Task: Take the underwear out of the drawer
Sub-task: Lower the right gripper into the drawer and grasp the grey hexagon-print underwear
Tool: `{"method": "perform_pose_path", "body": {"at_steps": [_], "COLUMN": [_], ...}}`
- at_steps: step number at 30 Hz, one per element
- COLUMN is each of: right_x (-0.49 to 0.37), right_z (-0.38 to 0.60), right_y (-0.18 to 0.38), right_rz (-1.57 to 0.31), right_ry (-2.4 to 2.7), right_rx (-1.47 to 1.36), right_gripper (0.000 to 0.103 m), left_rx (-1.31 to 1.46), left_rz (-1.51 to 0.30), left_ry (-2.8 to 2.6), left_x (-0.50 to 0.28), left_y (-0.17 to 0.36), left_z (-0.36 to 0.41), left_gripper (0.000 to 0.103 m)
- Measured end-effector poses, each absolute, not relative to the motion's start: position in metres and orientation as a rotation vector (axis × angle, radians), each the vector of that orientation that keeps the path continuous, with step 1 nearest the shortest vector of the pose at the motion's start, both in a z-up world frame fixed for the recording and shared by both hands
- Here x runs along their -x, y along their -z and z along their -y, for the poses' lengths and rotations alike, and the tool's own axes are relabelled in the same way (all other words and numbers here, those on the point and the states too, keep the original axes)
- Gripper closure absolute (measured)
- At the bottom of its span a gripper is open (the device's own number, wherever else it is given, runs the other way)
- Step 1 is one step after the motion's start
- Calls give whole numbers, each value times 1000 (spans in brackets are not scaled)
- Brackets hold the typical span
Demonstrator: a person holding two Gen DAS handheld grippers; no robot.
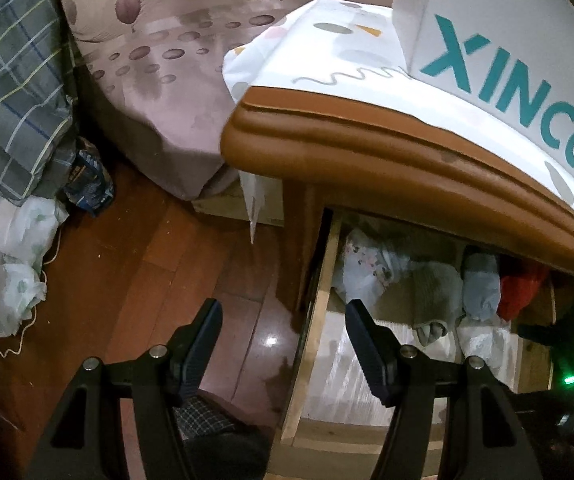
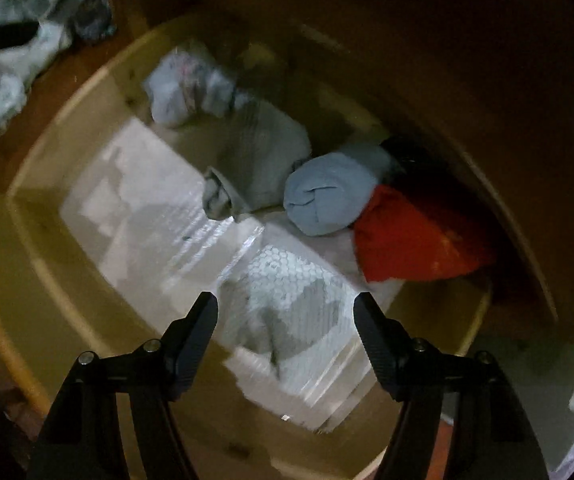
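Both grippers empty, jaws apart, above drawer (image 2: 47,216); underwear (image 2: 327,196) inside.

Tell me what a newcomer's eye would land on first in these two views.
The red garment at the drawer's right end stands out, with a rolled blue bundle touching its left side and grey cloth further left. In the left view, a white box with teal letters sits on the cabinet top above the open drawer. The right tongs hang open over bubble wrap, holding nothing.
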State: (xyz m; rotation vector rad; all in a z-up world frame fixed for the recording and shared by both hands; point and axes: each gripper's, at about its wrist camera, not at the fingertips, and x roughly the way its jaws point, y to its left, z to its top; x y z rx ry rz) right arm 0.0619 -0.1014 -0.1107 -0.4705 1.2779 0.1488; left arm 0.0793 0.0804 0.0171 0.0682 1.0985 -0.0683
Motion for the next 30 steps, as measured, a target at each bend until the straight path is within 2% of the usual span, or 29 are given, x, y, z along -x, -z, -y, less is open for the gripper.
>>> {"method": "perform_pose_path", "body": {"at_steps": [5,13,25,30], "right_x": [-73,-92,-98,-94], "right_z": [90,92,126,139], "right_y": [137,167,179,187], "right_rz": [-1296,-1318,-1366,-1424], "right_ry": [-176,-188,-262,-276], "right_rx": [619,707,582,551], "right_gripper": [37,33,28,33], "left_rx": [-91,-126,-183,-193], "left_rz": [-1112,-1127,-1159,-1191], "left_ry": [82,99,117,144], "left_x": [-79,-79,-77,-78], "left_y": [-13,-8,5,13], "left_z": [-74,-65,-52,-45], "left_gripper": [37,37,37,37]}}
